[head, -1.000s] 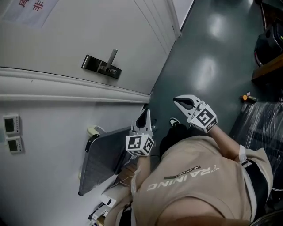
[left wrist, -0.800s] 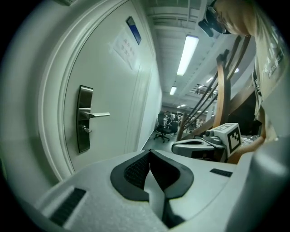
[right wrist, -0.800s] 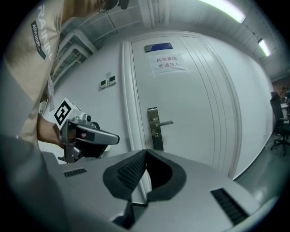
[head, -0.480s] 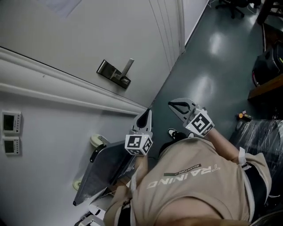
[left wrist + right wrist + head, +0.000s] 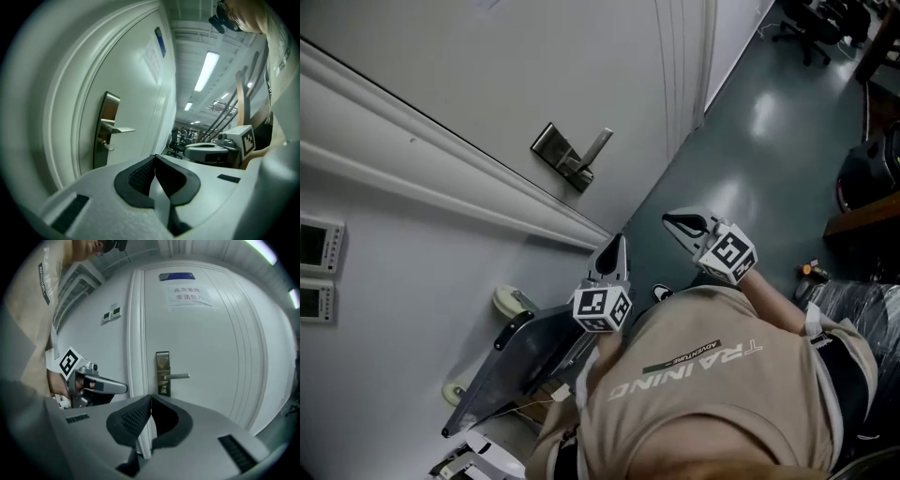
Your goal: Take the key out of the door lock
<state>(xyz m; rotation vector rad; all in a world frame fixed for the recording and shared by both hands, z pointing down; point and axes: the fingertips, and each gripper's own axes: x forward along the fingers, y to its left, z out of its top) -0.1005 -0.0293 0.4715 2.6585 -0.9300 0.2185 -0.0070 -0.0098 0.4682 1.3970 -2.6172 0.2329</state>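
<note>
The task was judged unstarted: the key was left in the door lock, well apart from the left gripper and right gripper (both closed, empty).

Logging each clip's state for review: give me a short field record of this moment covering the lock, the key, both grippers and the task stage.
door lock: metal plate with lever handle, on the white door
key: in the lock, just below the handle
left gripper: jaws together, empty, apart from the door
right gripper: jaws together, empty, apart from the door
task stage: key not yet touched
</note>
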